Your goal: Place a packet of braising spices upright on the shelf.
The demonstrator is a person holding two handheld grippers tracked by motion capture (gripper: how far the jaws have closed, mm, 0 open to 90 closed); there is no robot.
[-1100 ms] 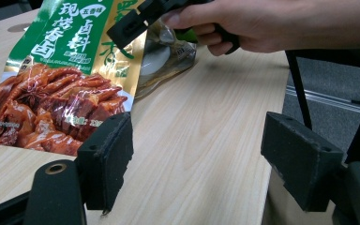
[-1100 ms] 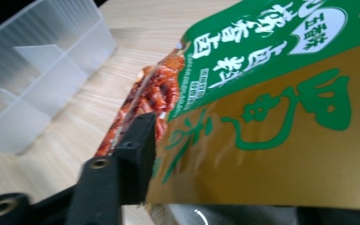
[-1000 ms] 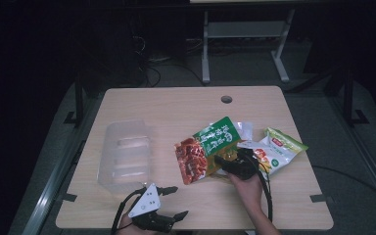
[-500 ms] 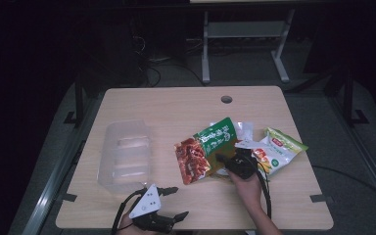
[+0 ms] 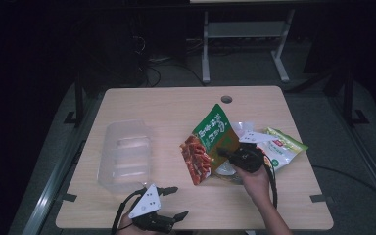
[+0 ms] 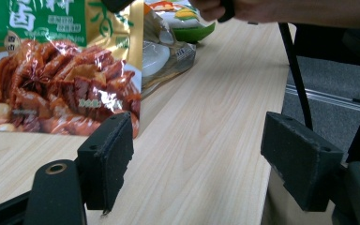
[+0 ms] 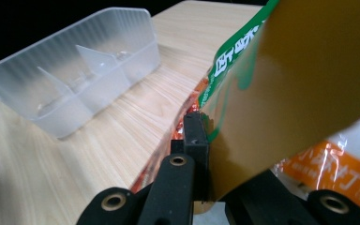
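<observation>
The light wood tabletop (image 5: 176, 105) is the biggest thing in the high view, with a round cable hole (image 5: 226, 99) near its far edge.

On its left half, nearer the front than the far edge, stands a clear plastic container (image 5: 126, 155), open at the top and split by low dividers into compartments. In the right gripper view the same container (image 7: 75, 68) sits apart from the snack bags, with bare wood between them.

The green and red snack bag (image 5: 209, 143) is right of the tabletop's middle, tilted up off the surface with its green top pointing toward the far edge and its red lower part toward the front. In the left gripper view its front (image 6: 65, 65) shows red-brown pieces of food under a green band of print.

Behind it, toward the right edge, lies a yellow-green snack bag (image 5: 285, 148) flat on the wood, and a clear-windowed packet (image 6: 166, 56) lies just beside the raised bag.

The right gripper (image 5: 231, 155), held by a hand (image 5: 257, 180) coming in from the front edge, has its fingers (image 7: 196, 136) pinching the green and red snack bag along its side edge.

The left gripper (image 5: 175, 201) rests at the front edge, left of centre, its fingers (image 6: 107, 161) spread wide with nothing between them.
</observation>
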